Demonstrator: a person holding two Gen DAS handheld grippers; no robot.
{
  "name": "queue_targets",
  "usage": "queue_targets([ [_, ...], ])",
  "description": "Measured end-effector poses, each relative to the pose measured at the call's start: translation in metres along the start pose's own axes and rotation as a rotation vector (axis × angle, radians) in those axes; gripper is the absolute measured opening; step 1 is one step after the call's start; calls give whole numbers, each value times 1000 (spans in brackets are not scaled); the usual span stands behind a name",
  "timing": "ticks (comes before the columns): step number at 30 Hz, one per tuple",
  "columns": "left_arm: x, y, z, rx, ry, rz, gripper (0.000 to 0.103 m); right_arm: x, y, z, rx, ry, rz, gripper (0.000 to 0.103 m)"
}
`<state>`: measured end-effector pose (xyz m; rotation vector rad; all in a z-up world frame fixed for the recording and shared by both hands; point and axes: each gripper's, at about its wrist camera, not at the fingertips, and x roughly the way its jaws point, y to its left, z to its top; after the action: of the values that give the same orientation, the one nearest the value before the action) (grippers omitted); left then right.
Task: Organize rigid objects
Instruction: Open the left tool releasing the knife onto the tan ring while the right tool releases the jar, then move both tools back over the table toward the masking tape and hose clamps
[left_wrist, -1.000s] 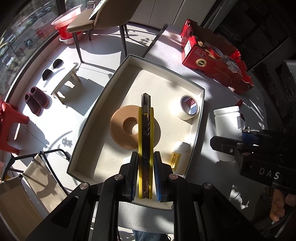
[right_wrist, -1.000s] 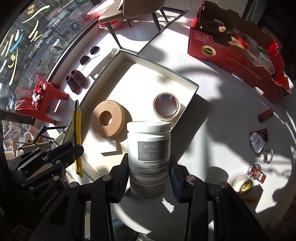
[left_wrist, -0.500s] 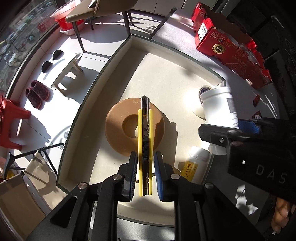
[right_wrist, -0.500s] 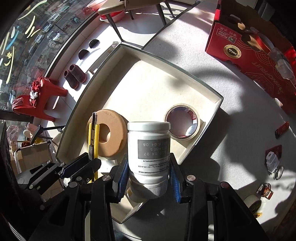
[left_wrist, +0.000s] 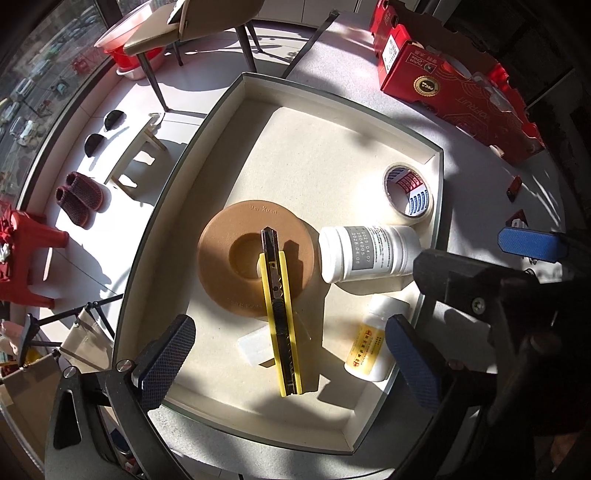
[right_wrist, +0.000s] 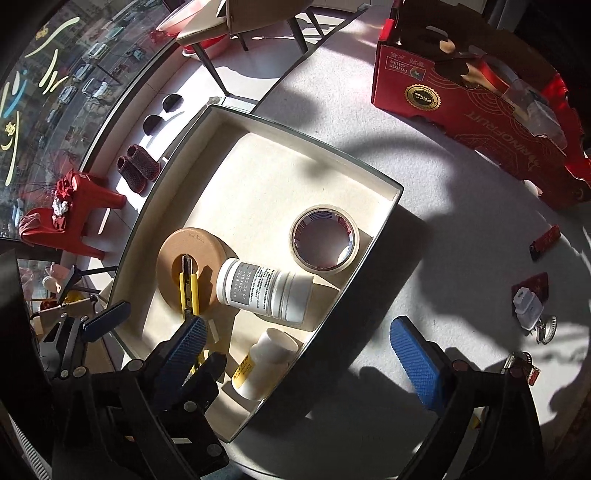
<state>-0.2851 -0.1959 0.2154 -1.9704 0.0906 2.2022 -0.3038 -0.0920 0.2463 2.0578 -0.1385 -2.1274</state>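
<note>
A shallow cream tray holds a brown ring, a tape roll and a small yellow-labelled bottle. A yellow utility knife lies loose, its tip on the ring. My left gripper hangs over it, its jaws opening wide and clear of the knife. A white jar lies on its side beside the ring. My right gripper stands over the tray's near right wall, jaws opening and touching nothing.
A red carton stands at the back right of the grey table. A red lighter, a white plug and other small parts lie at the right. Left of the tray the table ends above a floor with a chair.
Both grippers have spread apart and let go. The knife now rests on the ring and tray floor. The jar, upright before, lies on its side in the tray.
</note>
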Motion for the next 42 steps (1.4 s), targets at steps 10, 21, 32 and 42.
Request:
queue_targets([
  [10, -12, -34, -10, 101, 51, -27, 103, -22, -46, -58, 118, 35, 30, 101],
  [21, -10, -136, -24, 338, 115, -87, 103, -58, -164, -166, 502, -17, -45, 101],
  [32, 23, -283, -25, 487, 103, -128, 103, -55, -252, -269, 797, 59, -33, 101],
  [42, 76, -313, -13, 509, 125, -4, 103, -57, -282, -307, 837, 68, -38, 101],
])
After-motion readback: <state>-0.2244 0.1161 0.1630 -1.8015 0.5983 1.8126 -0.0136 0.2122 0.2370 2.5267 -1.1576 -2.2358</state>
